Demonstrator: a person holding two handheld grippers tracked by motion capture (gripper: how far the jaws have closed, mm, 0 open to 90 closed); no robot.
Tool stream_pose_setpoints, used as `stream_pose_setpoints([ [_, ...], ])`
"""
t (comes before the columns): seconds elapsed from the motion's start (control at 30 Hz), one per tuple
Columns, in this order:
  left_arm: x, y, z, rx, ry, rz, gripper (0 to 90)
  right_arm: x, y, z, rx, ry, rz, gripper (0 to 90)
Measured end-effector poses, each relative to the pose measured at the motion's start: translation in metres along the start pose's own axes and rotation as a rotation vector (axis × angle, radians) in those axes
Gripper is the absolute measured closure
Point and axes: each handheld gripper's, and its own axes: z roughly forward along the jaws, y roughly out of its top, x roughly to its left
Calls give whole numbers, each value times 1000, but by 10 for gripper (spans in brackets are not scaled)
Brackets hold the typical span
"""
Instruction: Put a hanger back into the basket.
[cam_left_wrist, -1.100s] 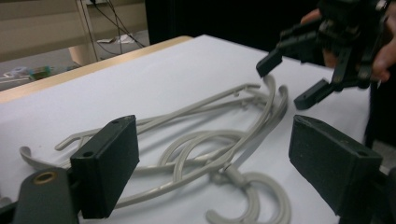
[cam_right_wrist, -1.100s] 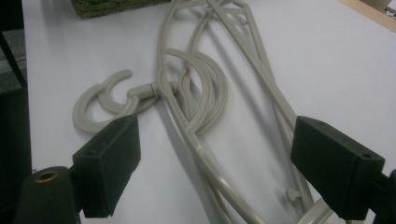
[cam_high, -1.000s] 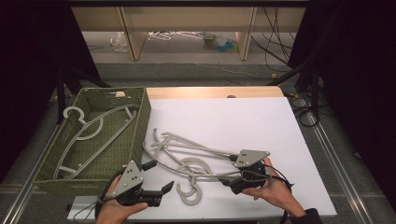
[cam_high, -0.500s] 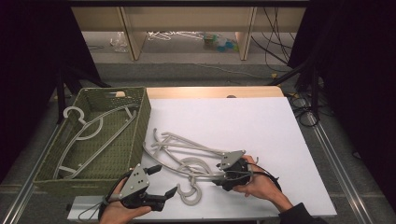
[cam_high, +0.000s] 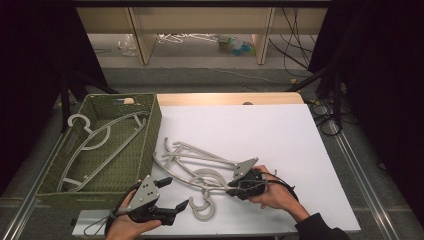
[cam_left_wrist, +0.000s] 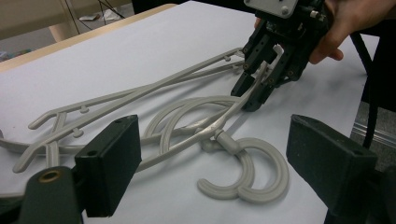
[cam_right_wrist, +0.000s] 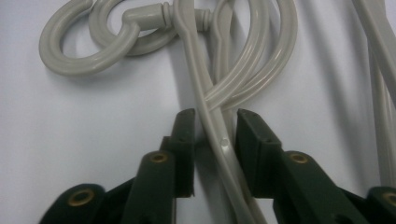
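Right gripper view: right gripper (cam_right_wrist: 212, 133) just closing, hanger arm (cam_right_wrist: 219, 140) between narrow jaws, pads apparently not pressing.

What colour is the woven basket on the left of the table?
Olive green, a woven rectangular basket; the high view shows it best.

Pale grey hangers (cam_high: 200, 167); olive-green woven basket (cam_high: 150, 130); white table sheet (cam_high: 260, 130); black claws.
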Motion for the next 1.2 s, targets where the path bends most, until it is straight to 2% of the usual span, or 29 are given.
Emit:
stream_pose_setpoints([
  [0.07, 0, 0, 1, -5, -8, -5, 177, -1, 1, 0, 10, 6, -21, 732],
  [0.17, 0, -1, 0, 9, -2, 3, 176, 1, 3, 0, 23, -3, -77, 751],
  [0.3, 0, 0, 0, 8, -3, -1, 177, 2, 5, -3, 43, -29, -140, 775],
  [0.37, 2, 0, 0, 8, -2, 28, 178, 2, 7, -6, 38, -26, -162, 787],
  [0.5, 1, 0, 2, 9, 0, 3, 181, 2, 10, -12, 34, -14, -202, 808],
  [0.57, 2, 0, 2, 7, -6, 18, 182, 2, 11, -16, 27, -22, -211, 812],
  [0.7, 2, 1, 2, 15, 23, 8, 190, 1, 11, -22, 23, -17, -229, 813],
  [0.77, 4, 3, 4, 14, 25, 34, 212, 0, 12, -25, 26, -19, -240, 815],
  [0.8, 5, 4, 5, 22, 34, 63, 229, 0, 12, -27, 22, -24, -242, 815],
  [0.9, 9, 9, 13, 37, 36, 67, 255, -1, 13, -31, 9, -28, -240, 817],
  [0.93, 11, 9, 15, 37, 34, 44, 263, -2, 13, -32, 9, -30, -241, 817],
  [0.97, 14, 10, 17, 41, 43, 54, 267, -2, 13, -33, 9, -32, -243, 817],
  [1.07, 19, 12, 25, 69, 66, 49, 290, -2, 14, -36, 3, -36, -240, 818],
  [1.1, 21, 12, 27, 75, 70, 61, 295, -3, 14, -36, 1, -30, -245, 818],
  [1.13, 22, 13, 30, 86, 64, 55, 303, -3, 15, -38, 0, -35, -251, 819],
  [1.2, 23, 16, 35, 105, 49, 90, 320, -3, 16, -40, -10, -32, -245, 820],
])
